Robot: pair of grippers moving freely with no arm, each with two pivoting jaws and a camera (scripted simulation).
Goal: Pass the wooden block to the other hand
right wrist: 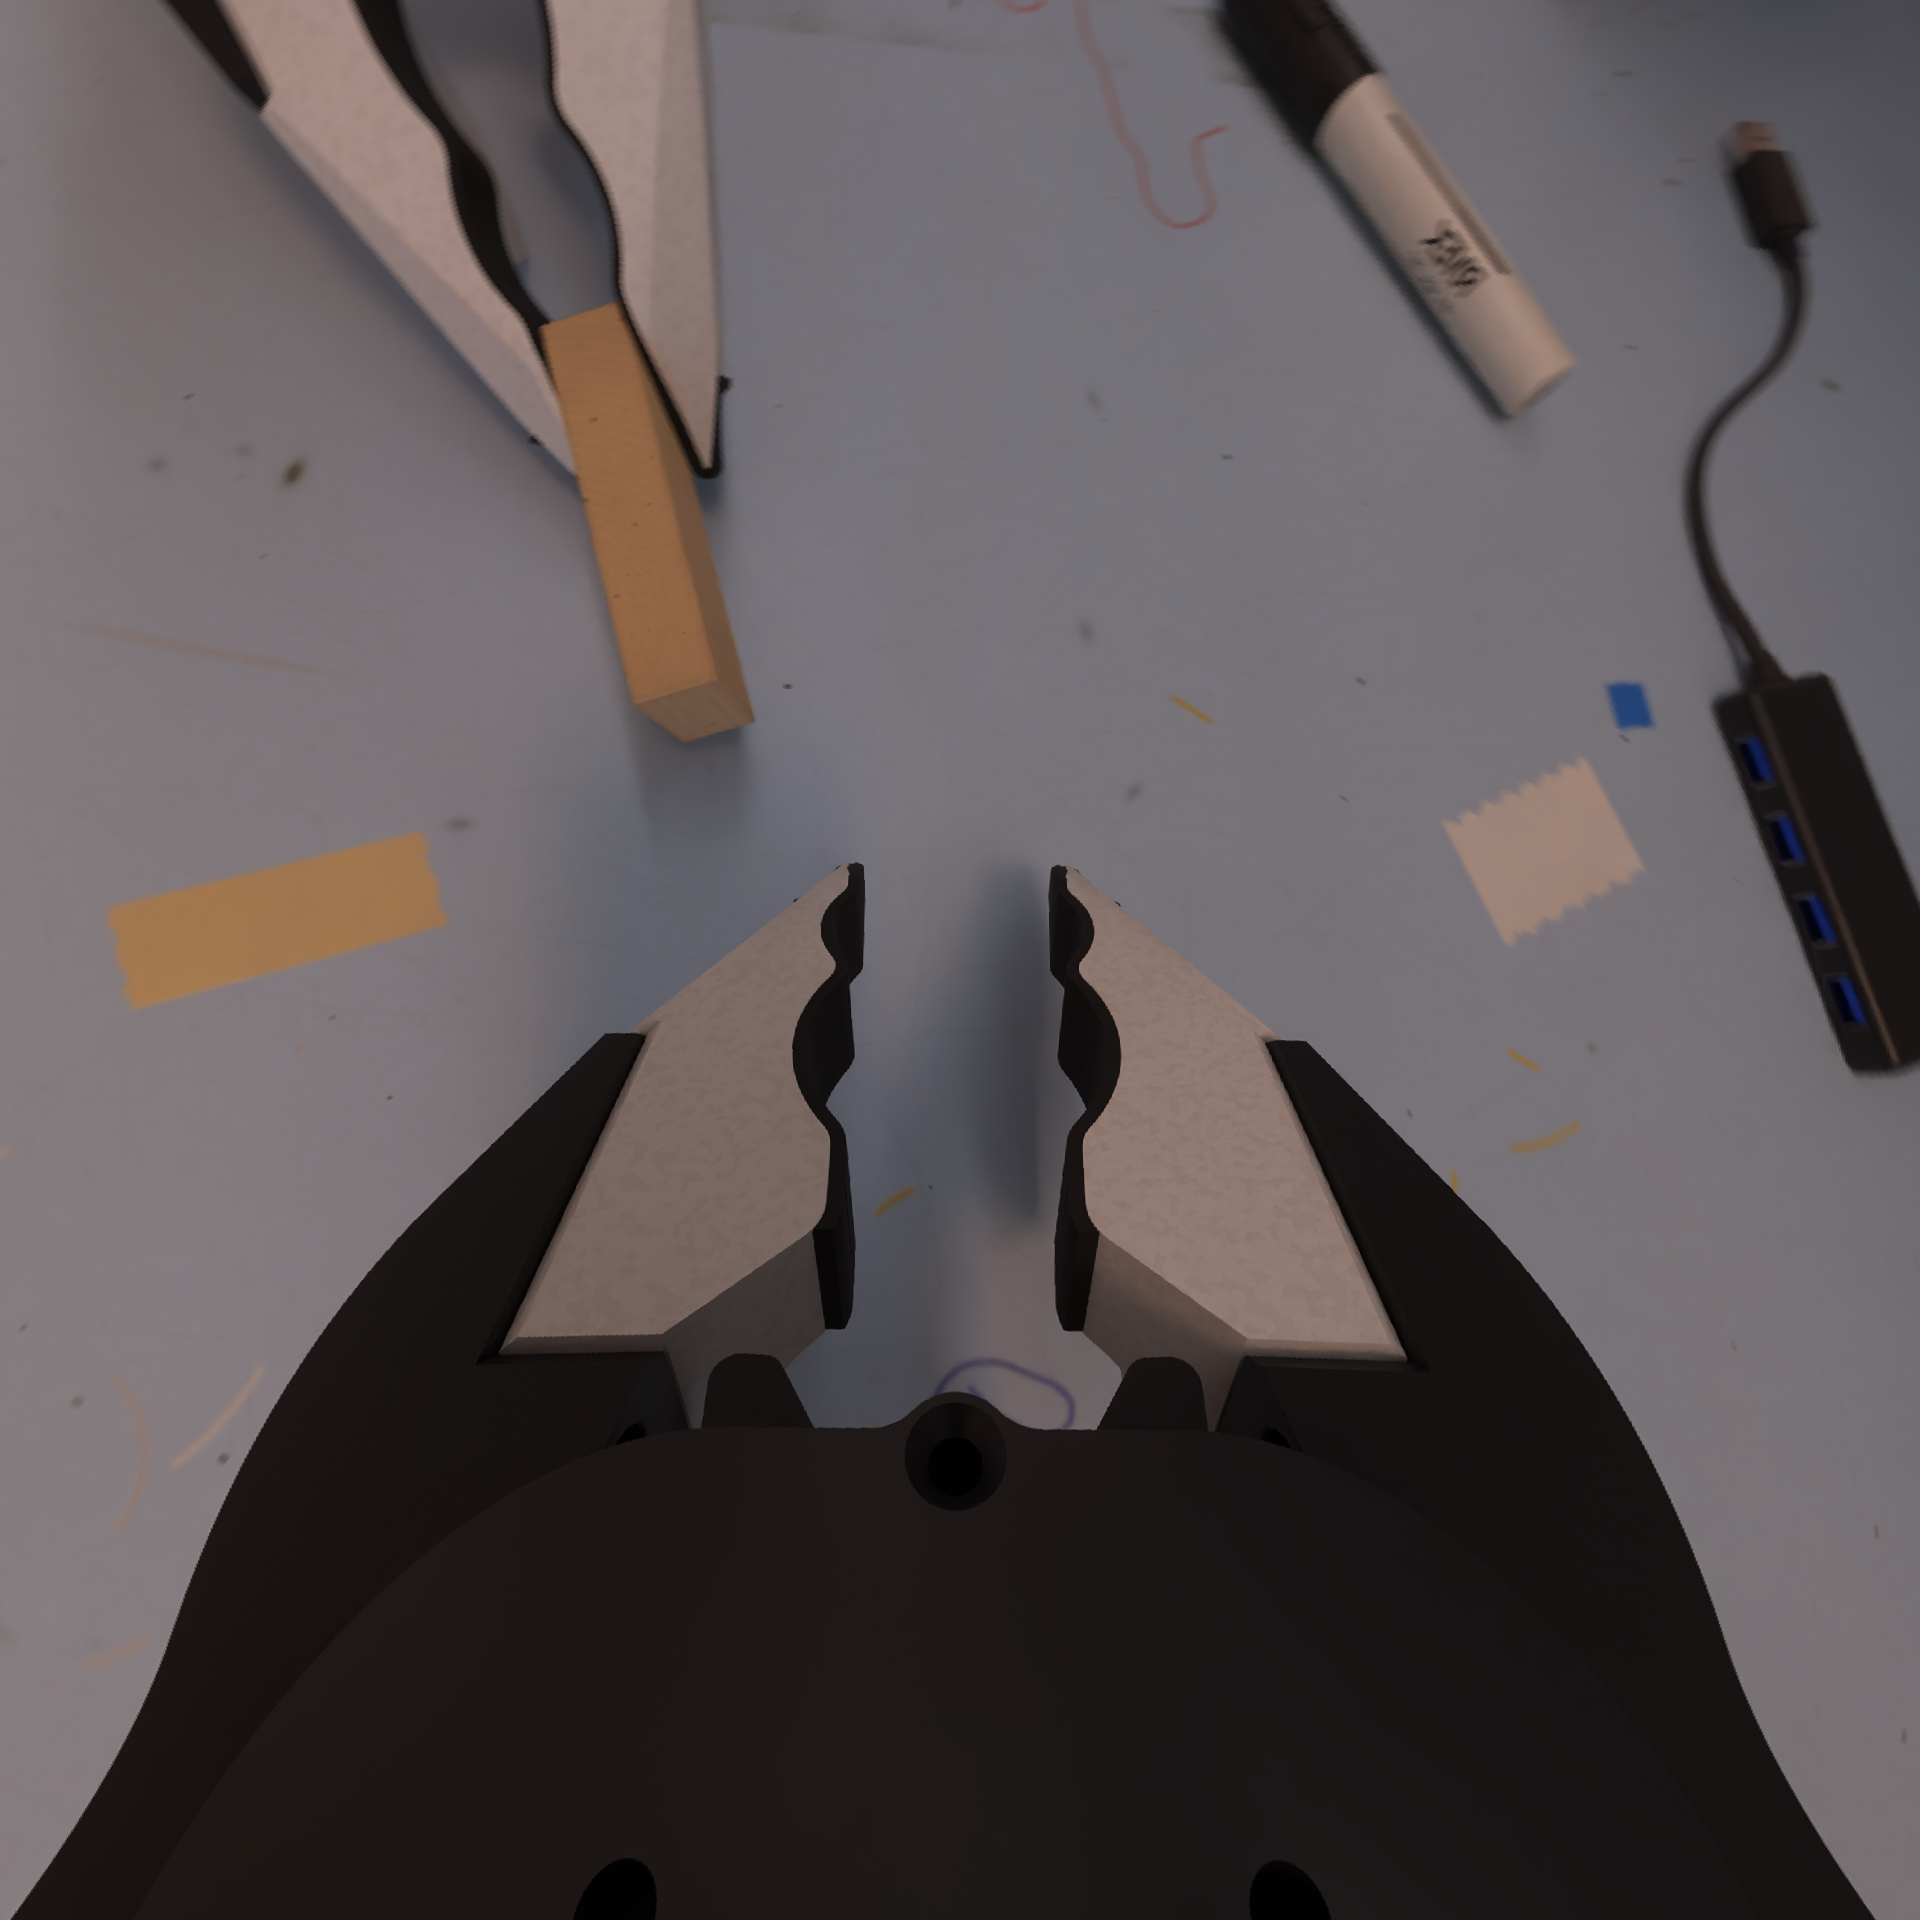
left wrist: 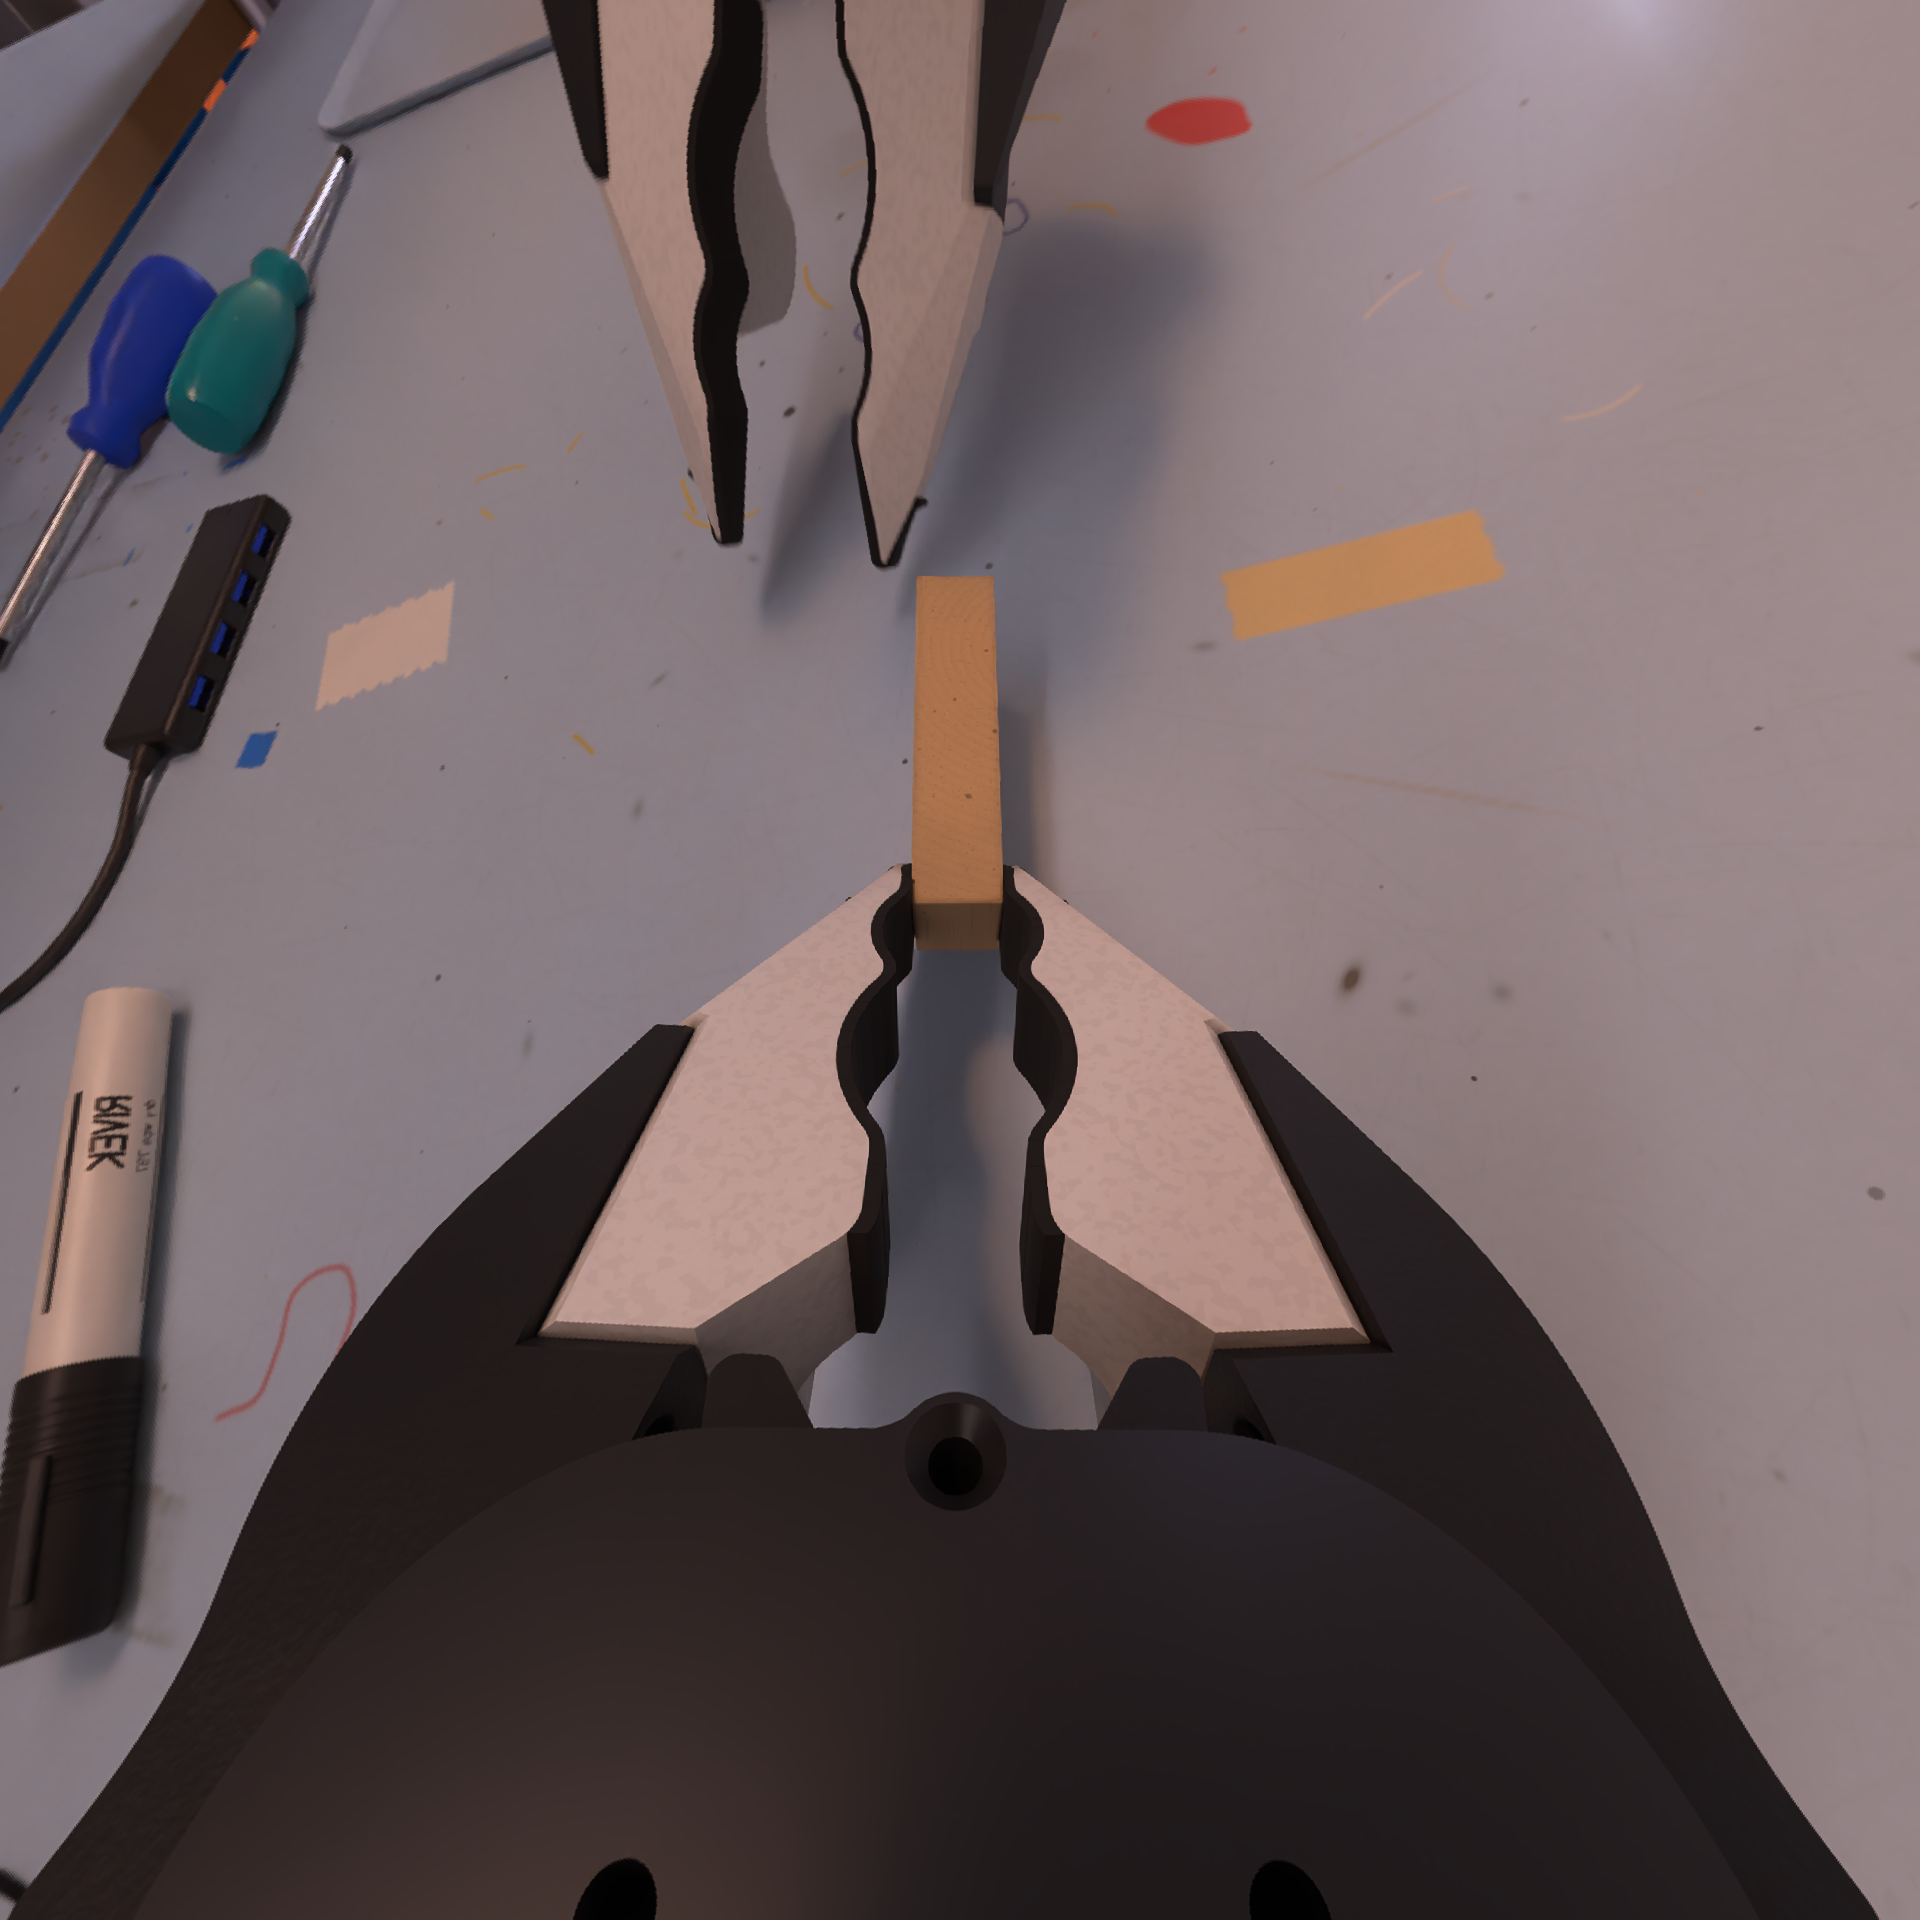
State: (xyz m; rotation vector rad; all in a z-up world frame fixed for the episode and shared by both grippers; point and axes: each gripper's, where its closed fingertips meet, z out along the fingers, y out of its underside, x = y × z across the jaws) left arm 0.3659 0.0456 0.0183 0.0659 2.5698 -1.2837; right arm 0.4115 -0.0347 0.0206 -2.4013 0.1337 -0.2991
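Note:
The wooden block point(left wrist: 956, 748) is a long tan bar. My left gripper point(left wrist: 956, 904) is shut on its near end and holds it above the table, pointing forward. My right gripper point(left wrist: 805, 540) comes in from the top of the left wrist view, open, its tips just short of the block's far end and a little left of it. In the right wrist view my right gripper point(right wrist: 956, 883) is open and empty. The block point(right wrist: 649, 540) and the left gripper point(right wrist: 623, 416) holding it are at the upper left there.
On the grey table: two screwdrivers point(left wrist: 208, 343), a black USB hub point(left wrist: 203, 623) with cable, a marker point(left wrist: 88, 1278), tan tape point(left wrist: 1361, 571), a white tape patch point(left wrist: 384, 644) and a red spot point(left wrist: 1195, 120). The hub point(right wrist: 1818, 883) and marker point(right wrist: 1423, 218) also show in the right wrist view.

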